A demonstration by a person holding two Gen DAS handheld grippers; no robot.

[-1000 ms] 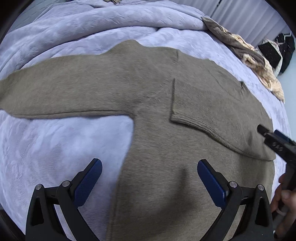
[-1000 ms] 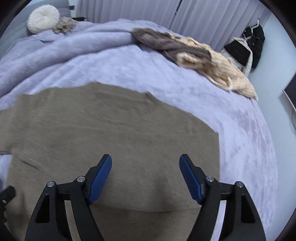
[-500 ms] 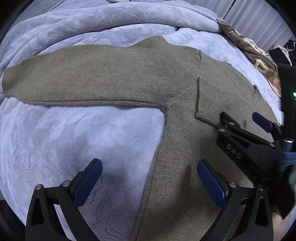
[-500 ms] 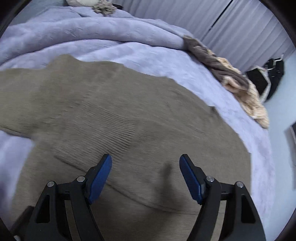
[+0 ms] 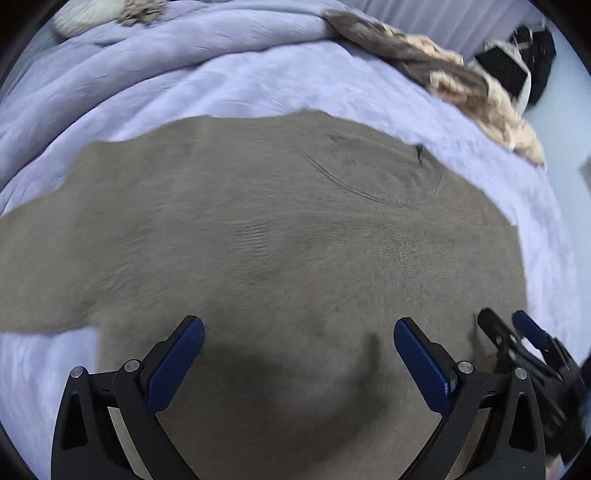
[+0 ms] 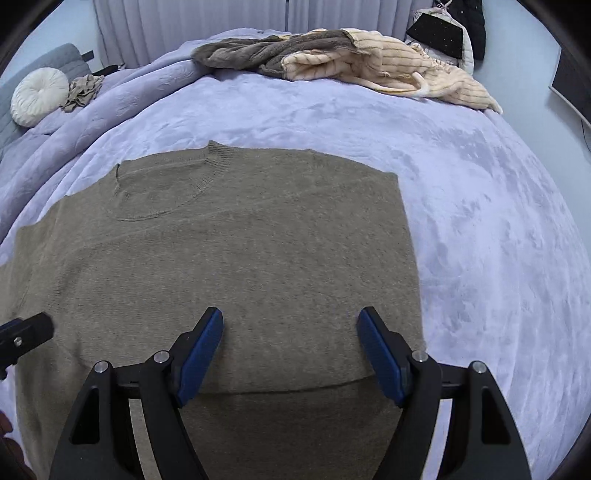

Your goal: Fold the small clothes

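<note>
An olive-brown knit sweater (image 5: 280,251) lies flat on the lilac bed cover, also in the right wrist view (image 6: 236,251). Its right side is folded inward, giving a straight edge on the right, with a fold line across the lower part. Its collar (image 6: 216,158) points away. My left gripper (image 5: 297,363) is open and empty just above the sweater's lower middle. My right gripper (image 6: 290,350) is open and empty over the sweater's lower right. The right gripper shows at the left view's right edge (image 5: 517,332); the left gripper shows at the right view's left edge (image 6: 26,332).
A pile of brown and cream clothes (image 6: 343,59) lies at the far side of the bed. A round white cushion (image 6: 38,96) and a small beige garment (image 6: 83,90) sit far left. The lilac bed cover (image 6: 480,221) spreads right of the sweater. Dark bags (image 6: 450,33) stand beyond.
Both grippers swung to the right over the sweater. The left view moved off the outstretched left sleeve toward the body. Both grippers stayed open.
</note>
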